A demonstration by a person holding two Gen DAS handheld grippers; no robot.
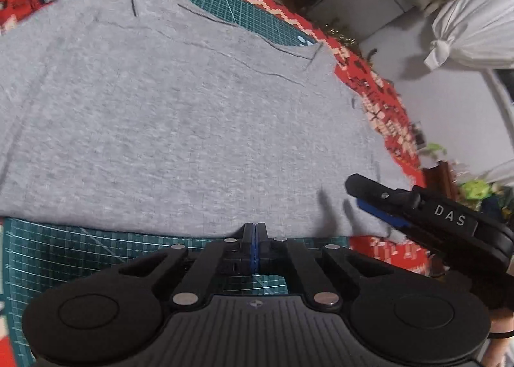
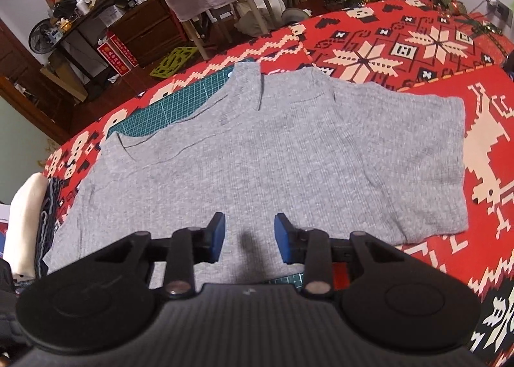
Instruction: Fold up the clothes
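On the tabletop: grey shirt (image 2: 257, 155) spread flat over the green mat (image 1: 64, 257), so edges are easy to reach.
Left gripper (image 1: 254, 232): you've got it clenched at the near hem.
Right gripper (image 2: 247, 238): released, hovering above the hem, looks lined up for pinching.

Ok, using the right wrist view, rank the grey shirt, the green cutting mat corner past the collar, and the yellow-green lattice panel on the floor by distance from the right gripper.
1. grey shirt: directly under and ahead of the right gripper.
2. green cutting mat: upper left, showing beyond the shirt's collar.
3. yellow-green lattice panel: farther upper left, off the table on the floor.
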